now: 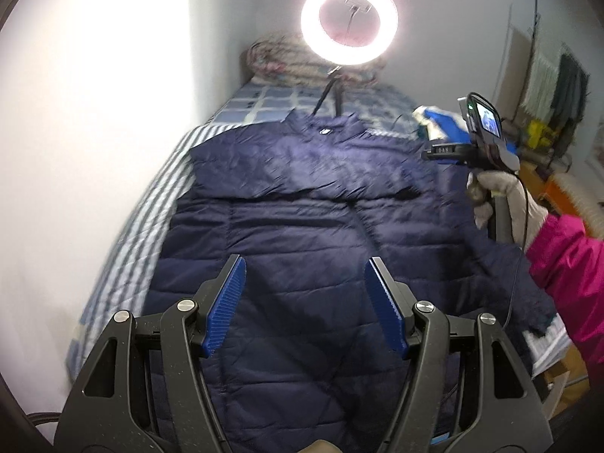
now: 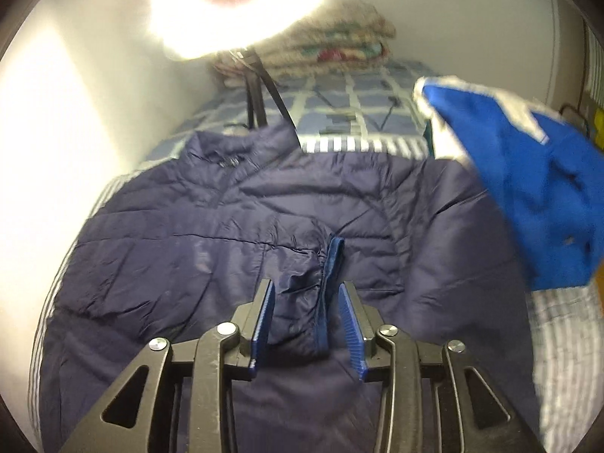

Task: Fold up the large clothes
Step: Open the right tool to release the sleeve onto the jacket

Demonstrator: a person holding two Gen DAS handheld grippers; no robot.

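Note:
A navy quilted jacket (image 1: 302,196) lies spread on the bed, collar toward the far end. My left gripper (image 1: 305,264) hovers open above its lower body, with nothing between the blue pads. In the right wrist view one sleeve of the jacket (image 2: 188,226) is folded across the chest, and its cuff (image 2: 298,302) lies between the jaws of my right gripper (image 2: 307,285). Those jaws stand apart: the left pad (image 2: 262,321) touches the fabric, while a gap shows at the right pad. A gloved hand (image 1: 502,196) with a pink sleeve carries the right gripper.
The bed (image 1: 151,226) has a blue-and-white checked and striped cover and stands against the white wall on the left. A lit ring light (image 1: 349,20) on a tripod stands past the collar, before folded blankets (image 2: 339,49). A bright blue garment (image 2: 528,188) lies at the right.

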